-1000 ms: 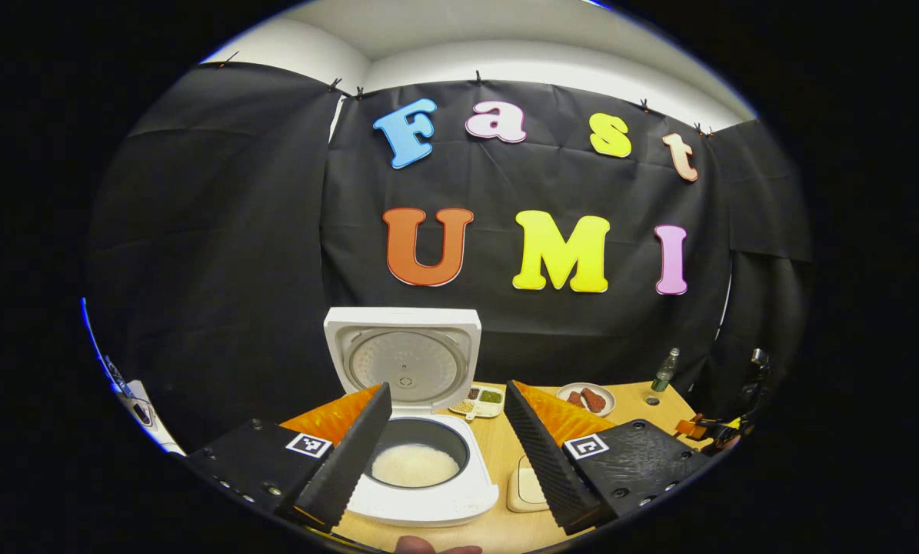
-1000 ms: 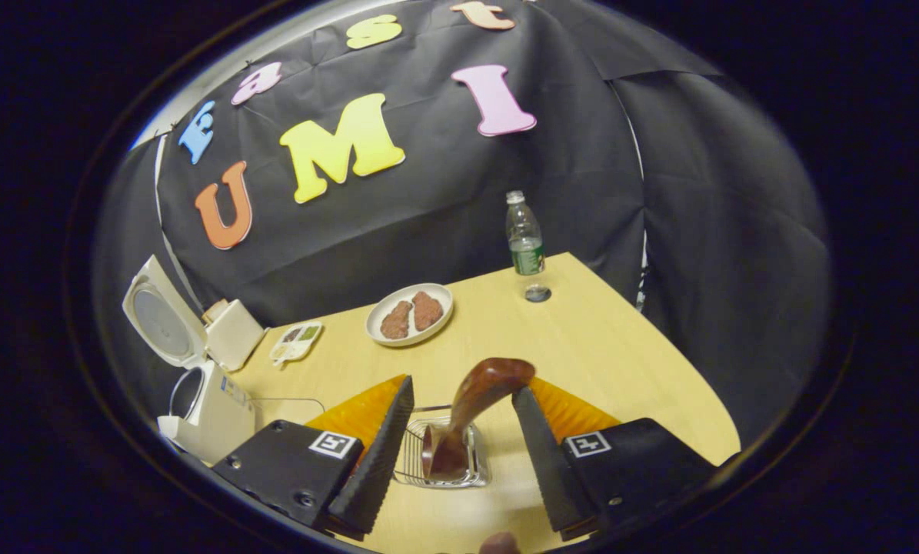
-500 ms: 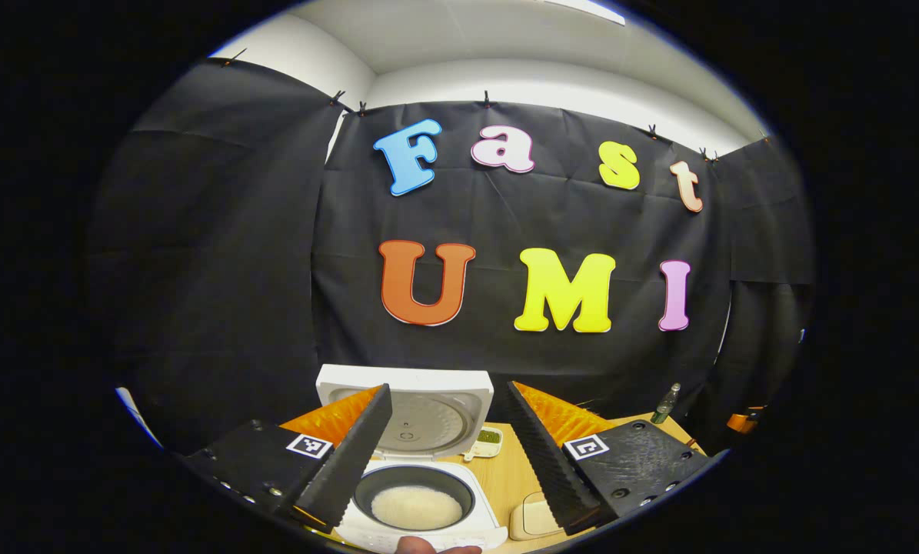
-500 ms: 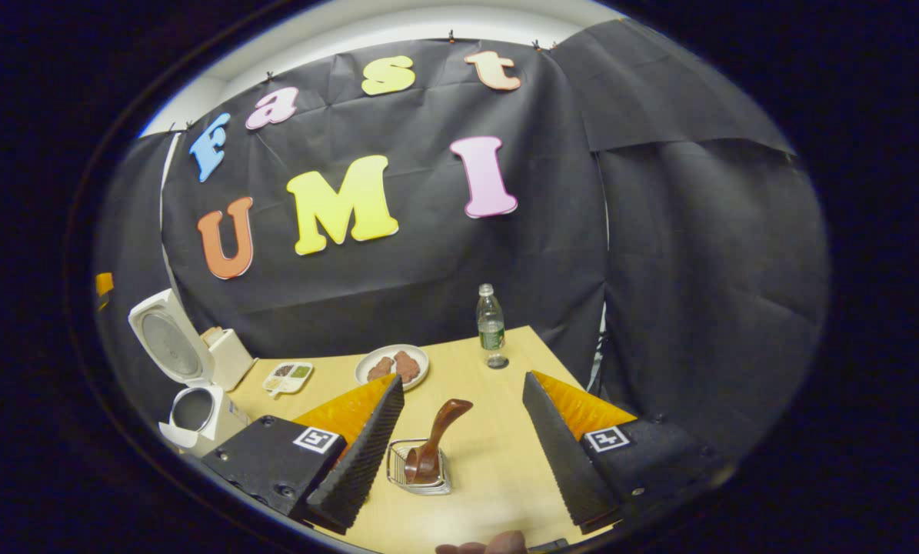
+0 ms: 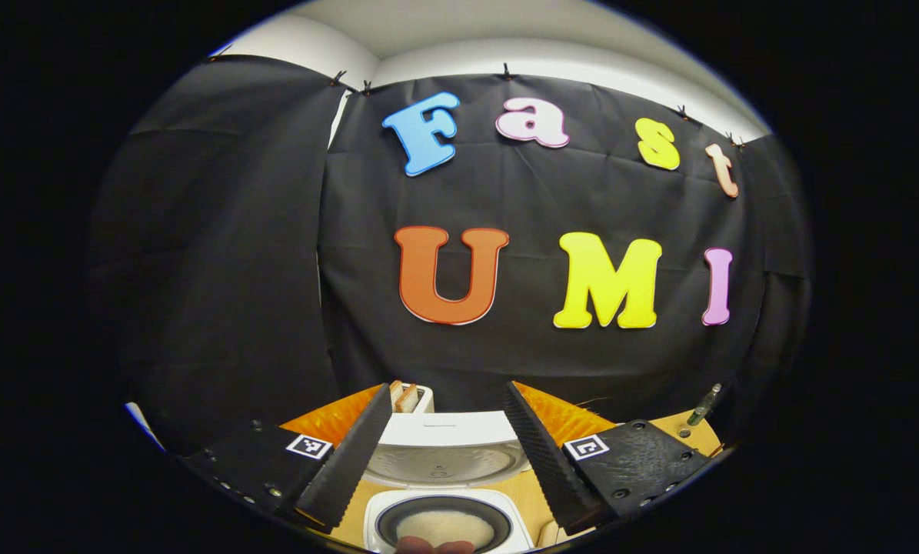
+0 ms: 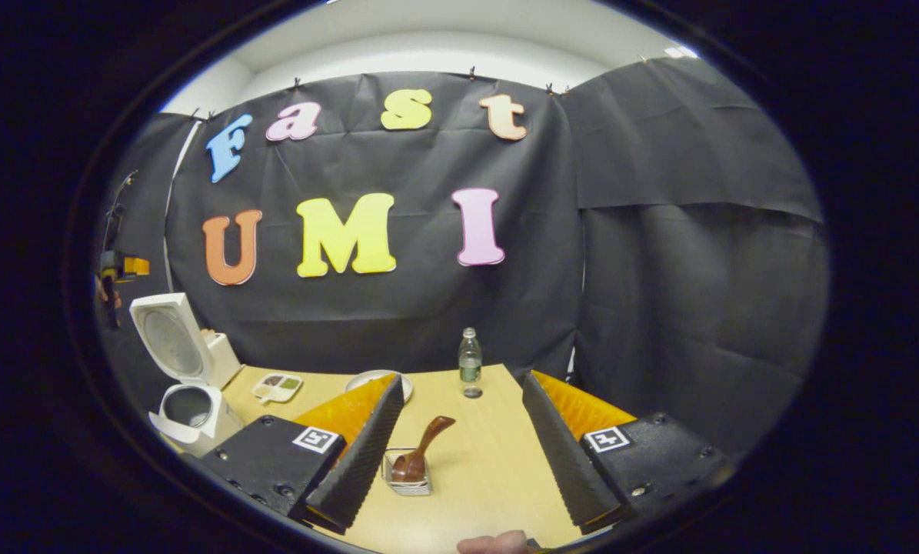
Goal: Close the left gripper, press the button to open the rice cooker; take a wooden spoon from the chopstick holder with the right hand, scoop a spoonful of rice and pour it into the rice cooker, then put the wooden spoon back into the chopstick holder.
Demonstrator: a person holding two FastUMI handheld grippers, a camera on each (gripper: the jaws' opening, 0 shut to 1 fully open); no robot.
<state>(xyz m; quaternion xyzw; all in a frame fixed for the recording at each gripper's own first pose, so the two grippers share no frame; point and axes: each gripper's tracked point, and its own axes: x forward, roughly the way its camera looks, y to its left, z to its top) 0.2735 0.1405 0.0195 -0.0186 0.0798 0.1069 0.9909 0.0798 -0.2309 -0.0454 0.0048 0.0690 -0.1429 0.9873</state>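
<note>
Left gripper view: left tool (image 5: 447,400) spread wide, nothing between its fingers, held above the rice cooker (image 5: 447,517), whose lid (image 5: 445,450) stands open and tipped back toward the booth wall. Straight down past the tool, inner pot with white rice (image 5: 444,527) lying in it. Just behind the cooker, a white box (image 5: 411,398) with wooden pieces poking from its top. Far right of the cooker, a green bottle (image 5: 704,404) at the worktop (image 5: 524,492) edge. Right gripper view: right tool (image 6: 459,388) also spread wide and empty, well to the right of the cooker (image 6: 190,412), here seen from the side with its lid upright. Wooden spoon (image 6: 421,454) standing tilted in the wire chopstick holder (image 6: 407,478) on the worktop, between and beyond the tool's fingers, touching neither. Beyond the holder, away from the cooker, the bottle upright with its cap beside it. Between cooker and bottle, a small divided dish (image 6: 276,386) and a plate (image 6: 363,381) partly hidden by a finger.
</note>
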